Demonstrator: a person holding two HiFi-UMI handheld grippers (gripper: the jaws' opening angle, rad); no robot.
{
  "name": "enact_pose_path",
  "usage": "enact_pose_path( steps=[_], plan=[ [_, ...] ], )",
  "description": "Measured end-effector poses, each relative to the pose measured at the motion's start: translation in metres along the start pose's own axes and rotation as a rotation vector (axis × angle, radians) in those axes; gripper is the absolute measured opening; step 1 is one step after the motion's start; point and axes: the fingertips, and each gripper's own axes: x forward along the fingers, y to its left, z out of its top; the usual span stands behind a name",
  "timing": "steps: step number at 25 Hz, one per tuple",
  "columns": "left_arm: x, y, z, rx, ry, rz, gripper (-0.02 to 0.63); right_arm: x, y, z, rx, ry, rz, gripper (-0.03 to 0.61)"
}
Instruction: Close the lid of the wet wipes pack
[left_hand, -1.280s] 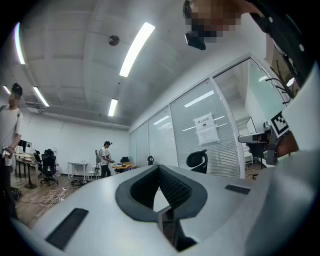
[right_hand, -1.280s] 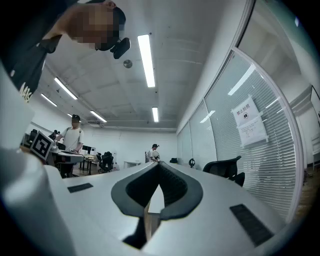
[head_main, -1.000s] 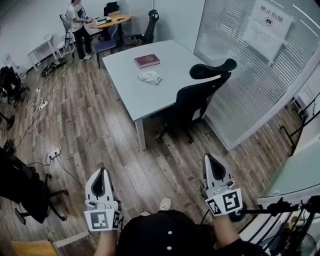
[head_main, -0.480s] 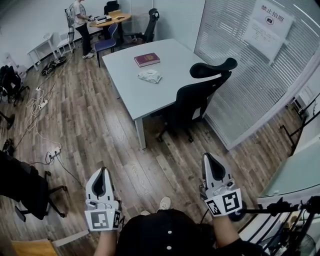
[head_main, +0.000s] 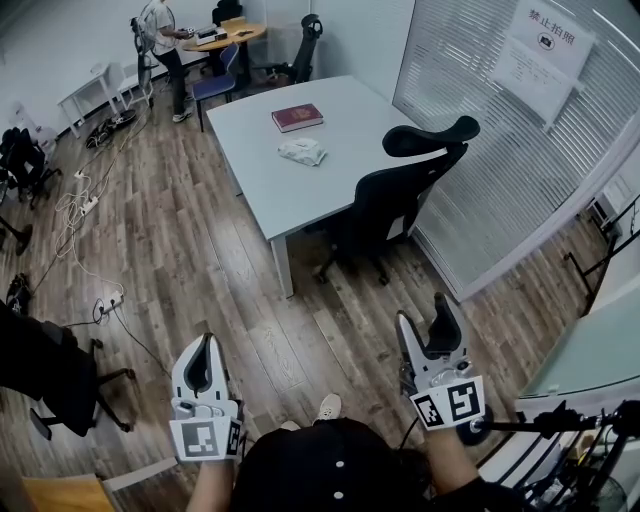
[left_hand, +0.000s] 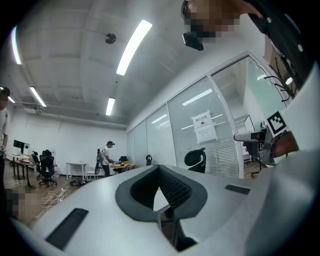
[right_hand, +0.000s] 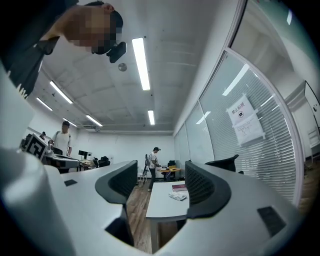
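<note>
Since the earlier frame, the jaws of the right gripper (head_main: 421, 312) have parted, and they are opening at this moment. Nothing stands between them.

The left gripper (head_main: 207, 345) has its pads pressed together at the tips and holds nothing. The table shows only as a sliver through the gap behind its tips.

The wet wipes pack (head_main: 300, 152) lies on the grey table (head_main: 330, 190), straight ahead of both grippers and well apart from them. A red book (head_main: 296, 117) lies just beyond it. The pack is too small to show its long axis or its lid.

In the right gripper view, the pack (right_hand: 178, 196) sits framed between the spread jaws, slightly toward the right pad. Judgement: the right gripper is the better aligned, and a long forward approach comes before any contact.
</note>
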Motion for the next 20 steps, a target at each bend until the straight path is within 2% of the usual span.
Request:
enact_pose_path(
  steps=[13, 20],
  plan=[
    [0.019, -0.021, -0.007, -0.002, 0.009, 0.058, 0.015, 0.019, -0.027, -0.017, -0.001, 0.024, 0.075, 0.298],
    [0.029, -0.016, -0.009, -0.002, 0.016, 0.069, 0.017, 0.037, -0.029, -0.025, 0.005, 0.039, 0.094, 0.298]
  ],
)
